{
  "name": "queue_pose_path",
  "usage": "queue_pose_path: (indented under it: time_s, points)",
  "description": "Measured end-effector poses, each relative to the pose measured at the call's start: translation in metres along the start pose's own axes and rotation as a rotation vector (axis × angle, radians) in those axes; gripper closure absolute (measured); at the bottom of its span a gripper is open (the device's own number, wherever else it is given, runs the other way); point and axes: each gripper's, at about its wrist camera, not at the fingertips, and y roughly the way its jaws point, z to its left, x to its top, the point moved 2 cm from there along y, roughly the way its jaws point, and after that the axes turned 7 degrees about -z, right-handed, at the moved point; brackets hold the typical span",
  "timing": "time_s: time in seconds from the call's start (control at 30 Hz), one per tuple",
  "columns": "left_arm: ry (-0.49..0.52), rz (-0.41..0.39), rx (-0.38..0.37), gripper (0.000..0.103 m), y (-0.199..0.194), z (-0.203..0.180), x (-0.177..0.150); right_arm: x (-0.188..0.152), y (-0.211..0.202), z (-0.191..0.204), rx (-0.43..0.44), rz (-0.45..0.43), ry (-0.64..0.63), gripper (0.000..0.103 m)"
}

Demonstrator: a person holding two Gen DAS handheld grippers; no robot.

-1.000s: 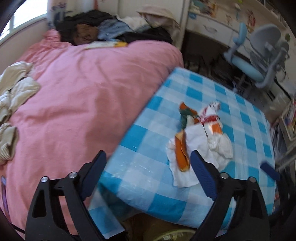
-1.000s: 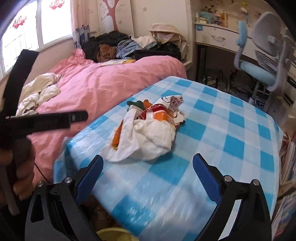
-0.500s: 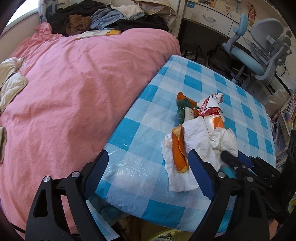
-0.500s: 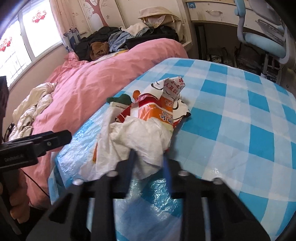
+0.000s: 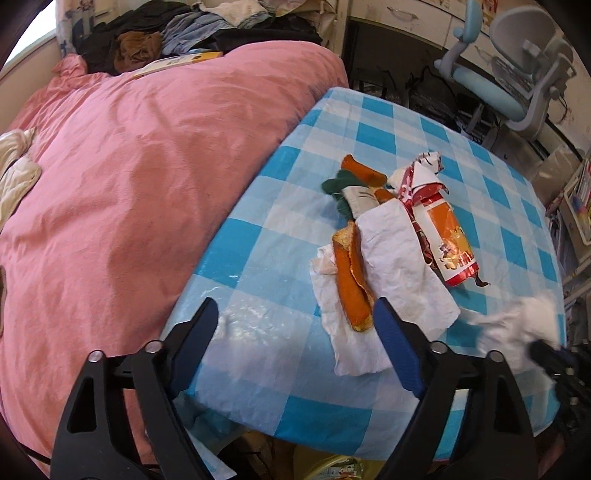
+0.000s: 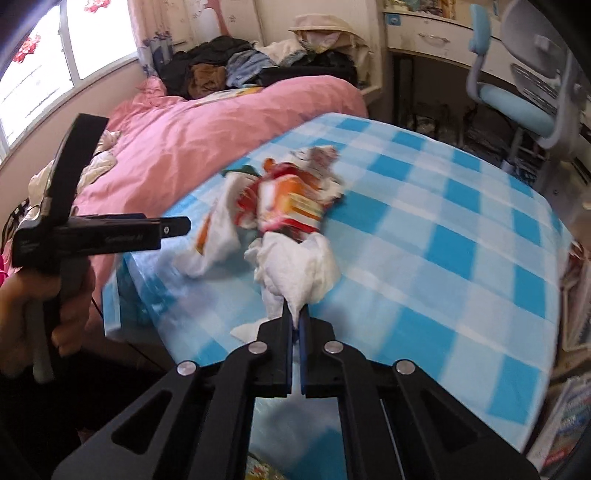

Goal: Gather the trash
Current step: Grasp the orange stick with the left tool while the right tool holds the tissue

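Observation:
A trash pile lies on the blue checked table [image 5: 495, 199]: a flat white tissue [image 5: 399, 266], orange peel [image 5: 351, 284], a red and orange snack wrapper [image 5: 443, 229] and a green scrap [image 5: 338, 190]. My right gripper [image 6: 294, 314] is shut on a crumpled white tissue [image 6: 299, 269], held just above the table near its front edge; it shows blurred in the left wrist view [image 5: 524, 325]. My left gripper [image 5: 295, 332] is open and empty over the table's front left corner, its right finger beside the peel.
A pink duvet [image 5: 129, 166] covers the bed left of the table, with a clothes heap [image 5: 192, 33] at its far end. A blue desk chair [image 5: 509, 74] stands beyond the table. A yellow bin rim [image 5: 332, 469] shows under the table's front edge.
My right gripper closed on the crumpled tissue and pulled it off the pile toward the table's front edge. My left gripper stayed open and shifted slightly.

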Motion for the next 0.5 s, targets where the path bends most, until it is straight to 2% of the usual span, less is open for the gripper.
queue_pose_path:
  time_s: [0.13, 0.37, 0.5]
  points:
    - [0.025, 0.021, 0.005, 0.041, 0.017, -0.006, 0.003, -0.004, -0.008, -0.016, -0.018, -0.001, 0.048, 0.100]
    - [0.039, 0.000, -0.003, 0.043, 0.028, -0.011, 0.014, -0.004, -0.001, -0.015, 0.001, 0.005, 0.054, 0.100]
    - [-0.003, -0.019, -0.004, 0.044, 0.020, -0.001, 0.021, -0.004, 0.000, -0.012, 0.010, 0.009, 0.052, 0.100]
